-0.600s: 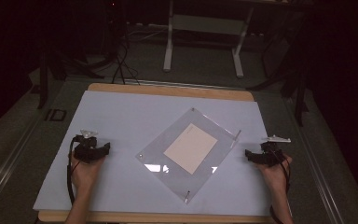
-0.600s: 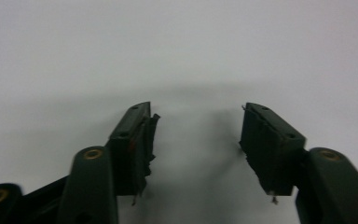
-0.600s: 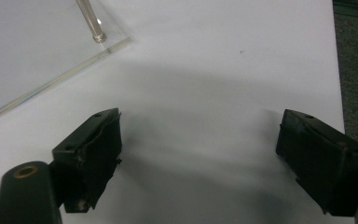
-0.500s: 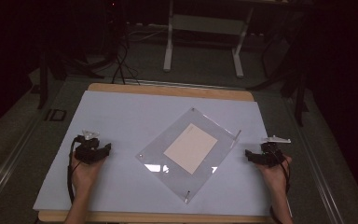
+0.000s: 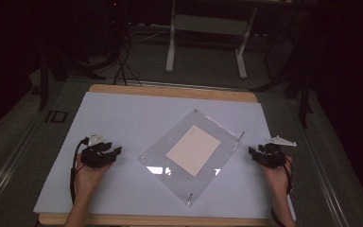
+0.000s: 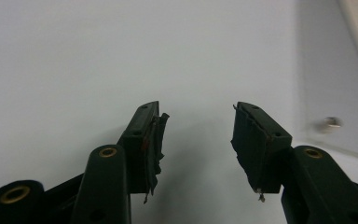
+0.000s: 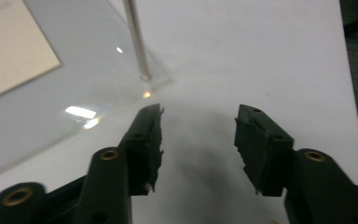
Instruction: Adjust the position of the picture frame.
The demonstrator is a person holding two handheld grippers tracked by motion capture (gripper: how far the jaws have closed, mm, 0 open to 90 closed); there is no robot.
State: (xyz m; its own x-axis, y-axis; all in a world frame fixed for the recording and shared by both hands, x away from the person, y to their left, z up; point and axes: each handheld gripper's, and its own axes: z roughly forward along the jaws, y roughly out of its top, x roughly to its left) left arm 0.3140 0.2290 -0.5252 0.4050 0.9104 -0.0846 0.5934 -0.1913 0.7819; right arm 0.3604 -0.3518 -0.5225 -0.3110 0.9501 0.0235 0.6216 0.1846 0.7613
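Note:
A clear acrylic frame [image 5: 170, 151] lies cornerwise on the white table sheet [image 5: 137, 118], with a beige paper sheet [image 5: 193, 150] inside it and small metal studs at its corners. My left gripper [image 5: 115, 152] rests to the left of the frame, open, with nothing between its fingers. In the left gripper view, the left gripper [image 6: 198, 135] hovers over bare sheet; the frame's edge [image 6: 335, 84] and one stud [image 6: 331, 123] lie to its right. My right gripper [image 5: 253, 153] sits off the frame's right corner, also open. In the right gripper view, the right gripper [image 7: 198, 133] stands just short of the frame's corner [image 7: 74, 84] and the paper [image 7: 9, 51].
The sheet covers a wooden tabletop [image 5: 170, 91] whose edge shows at the back and front. Dark floor surrounds the table. A white stand's legs [image 5: 170, 52] and cables lie beyond the far edge. A thin metal rod [image 7: 137, 42] lies along the frame's right edge.

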